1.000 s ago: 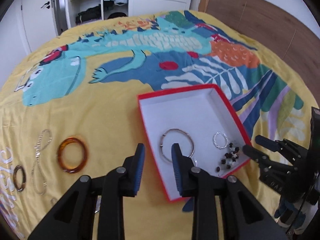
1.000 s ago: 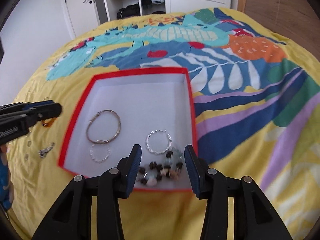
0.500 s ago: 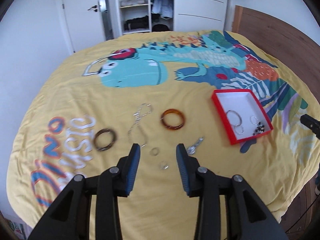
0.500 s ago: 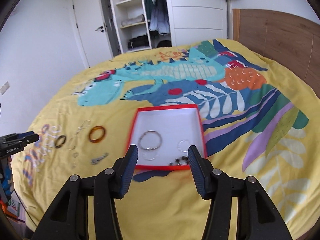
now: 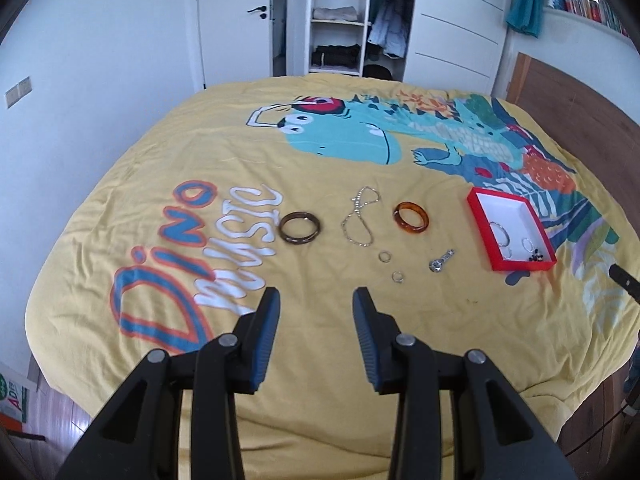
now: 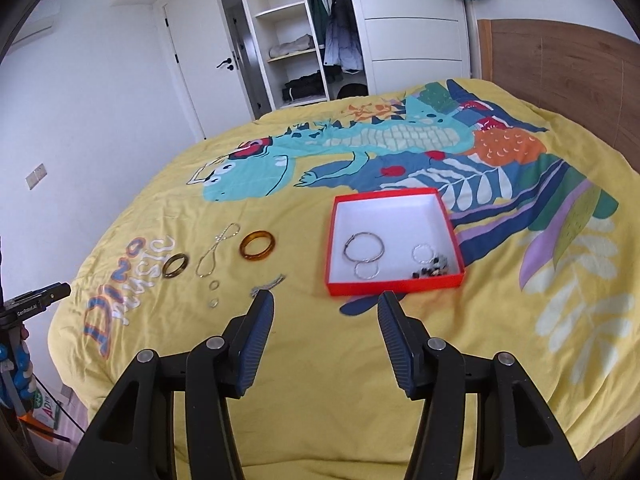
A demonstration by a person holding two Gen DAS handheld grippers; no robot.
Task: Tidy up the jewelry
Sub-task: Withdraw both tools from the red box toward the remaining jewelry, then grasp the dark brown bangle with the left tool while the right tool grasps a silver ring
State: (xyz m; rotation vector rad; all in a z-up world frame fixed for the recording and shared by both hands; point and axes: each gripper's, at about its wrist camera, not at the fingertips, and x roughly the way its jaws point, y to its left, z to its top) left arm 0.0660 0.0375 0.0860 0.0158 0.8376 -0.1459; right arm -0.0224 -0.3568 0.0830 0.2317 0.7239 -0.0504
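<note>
A red box [image 5: 480,227] with a white inside lies on the yellow bedspread and holds silver hoops [image 6: 364,248] and a dark bead bracelet [image 6: 432,267]. Left of it, loose on the cover, lie an amber bangle [image 5: 411,218], a silver chain [image 5: 360,220], a dark brown bangle [image 5: 300,228], two small rings [image 5: 384,256] and a silver clasp piece [image 5: 440,262]. My left gripper [image 5: 316,296] hangs open and empty, above and short of the rings. My right gripper [image 6: 326,298] is open and empty, just short of the box's [image 6: 394,286] near wall.
The bed fills both views; its near edge drops to a wooden floor [image 5: 52,404]. A wooden headboard [image 6: 560,68] stands at the right. An open wardrobe [image 6: 304,40] and a white door [image 5: 236,20] lie beyond the far end.
Both grippers have pulled back and risen from the box. The left one has swung left over the loose jewellery. Both pairs of jaws stand wider than a second ago.
</note>
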